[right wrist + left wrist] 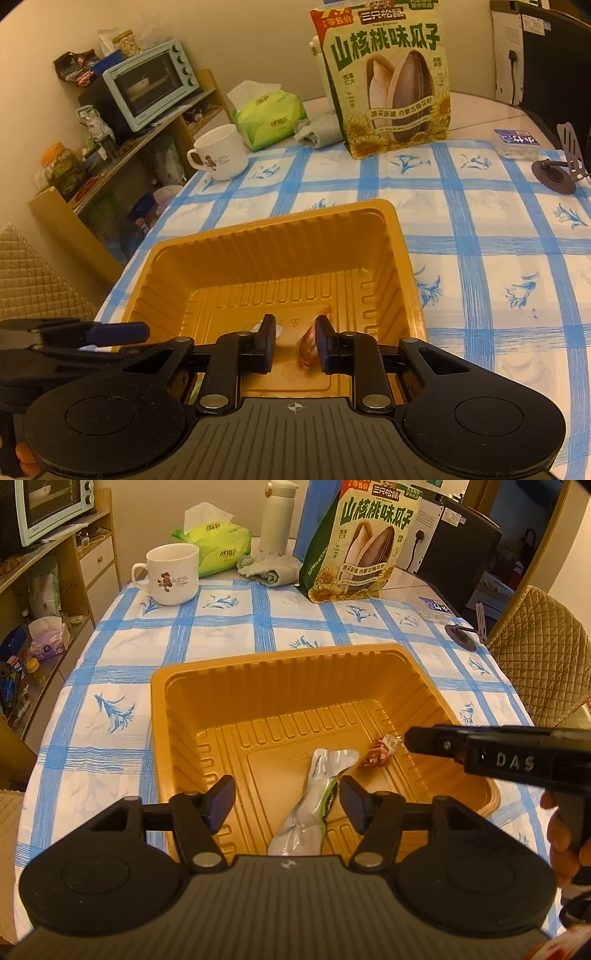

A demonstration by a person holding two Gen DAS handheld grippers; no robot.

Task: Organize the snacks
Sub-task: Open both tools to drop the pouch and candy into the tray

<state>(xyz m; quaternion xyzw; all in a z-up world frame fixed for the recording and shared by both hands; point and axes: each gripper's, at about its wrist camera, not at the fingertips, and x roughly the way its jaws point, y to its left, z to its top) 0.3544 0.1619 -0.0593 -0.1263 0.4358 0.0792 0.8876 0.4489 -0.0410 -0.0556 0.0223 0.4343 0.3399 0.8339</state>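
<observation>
An orange plastic tray point(280, 657) point(273, 225) sits on the blue-checked tablecloth. On its floor lie a white and green snack packet point(314, 801) and a small red-wrapped candy point(378, 751) point(306, 347). My left gripper point(288, 803) hangs over the tray's near side, open, with the packet lying between its fingers, closer to the right one. My right gripper point(295, 343) is open too; the candy rests between its fingers beside the right pad. Each gripper shows in the other's view: the right gripper point(417, 740) enters from the right, and the left gripper point(122, 330) from the left.
A tall sunflower-seed bag point(364, 542) point(388, 85) stands behind the tray, with a white mug point(171, 574), a green tissue pack point(218, 542), a thermos point(277, 517) and a cloth near it. A phone stand point(554, 177) and a quilted chair point(543, 657) are at right; shelves at left.
</observation>
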